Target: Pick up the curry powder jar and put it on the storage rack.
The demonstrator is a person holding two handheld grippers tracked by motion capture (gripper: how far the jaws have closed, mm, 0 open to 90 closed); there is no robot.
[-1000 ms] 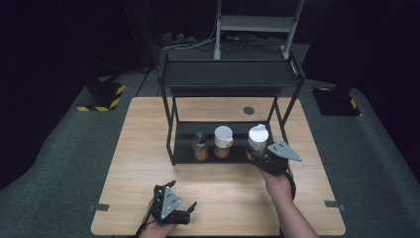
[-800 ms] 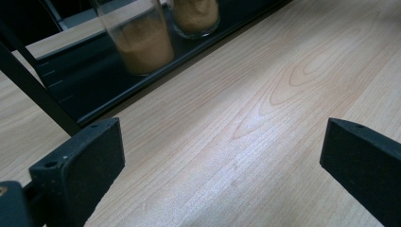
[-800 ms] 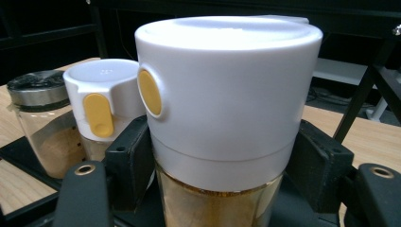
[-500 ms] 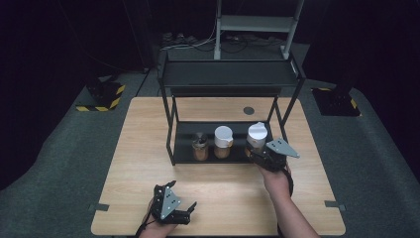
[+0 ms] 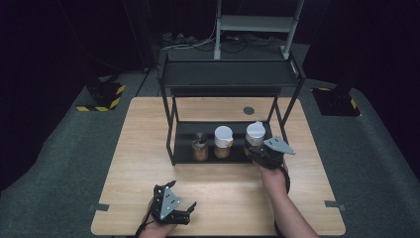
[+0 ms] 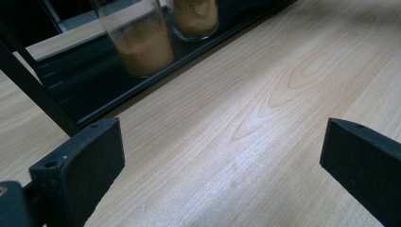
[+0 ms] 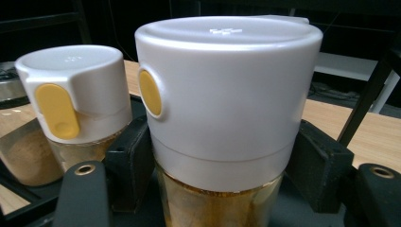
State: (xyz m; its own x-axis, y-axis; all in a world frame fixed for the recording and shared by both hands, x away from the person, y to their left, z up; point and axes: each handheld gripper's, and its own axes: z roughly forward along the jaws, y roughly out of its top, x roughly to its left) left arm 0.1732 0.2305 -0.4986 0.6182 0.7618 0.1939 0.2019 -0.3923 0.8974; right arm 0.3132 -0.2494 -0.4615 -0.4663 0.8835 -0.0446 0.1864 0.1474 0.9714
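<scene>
Spice jar [image 7: 222,118] with the white dispenser cap stands at the right end of the black rack's [image 5: 230,79] bottom shelf, beside a matching jar [image 5: 223,141] and an uncapped one [image 5: 200,147]. The right gripper [image 5: 257,151] has its jaws clamped on the glass just under the cap, a low hold that likely keeps the jar upright for lifting out. The left gripper [image 5: 185,212] rests near the surface's [image 5: 148,134] front edge, jaws spread and empty, out of the way.
</scene>
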